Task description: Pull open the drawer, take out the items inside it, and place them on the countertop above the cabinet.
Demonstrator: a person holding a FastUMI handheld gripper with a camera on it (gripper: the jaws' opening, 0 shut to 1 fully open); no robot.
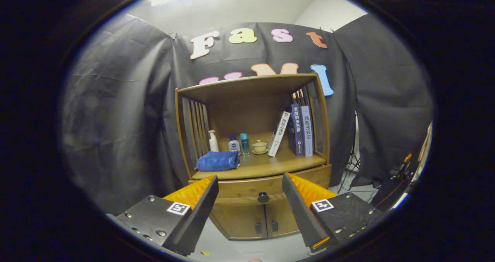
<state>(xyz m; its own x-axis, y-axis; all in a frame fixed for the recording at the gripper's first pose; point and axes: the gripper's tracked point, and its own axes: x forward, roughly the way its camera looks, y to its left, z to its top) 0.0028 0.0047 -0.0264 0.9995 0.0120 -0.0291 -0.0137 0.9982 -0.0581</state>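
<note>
Your gripper (250, 184) hangs spread wide with nothing between its fingers, well short of the cabinet (253, 157); that cabinet is warm brown wood with a smooth sheen, slatted side panels and a curved open shelf above; the drawer (247, 190) sits shut just under the countertop (267, 165), a long, shallow wooden front running side to side, facing you squarely, with grooved lines along its lower edge; its round dark knob (263, 197) lies between your fingertips and beyond them; two small doors (253, 221) with dark pulls stand below it; on the countertop you see a soft, rolled blue towel (217, 161), a white pump bottle (213, 141), two small bottles (239, 143), a lidded cup (259, 146) and upright books (297, 130), one leaning.
</note>
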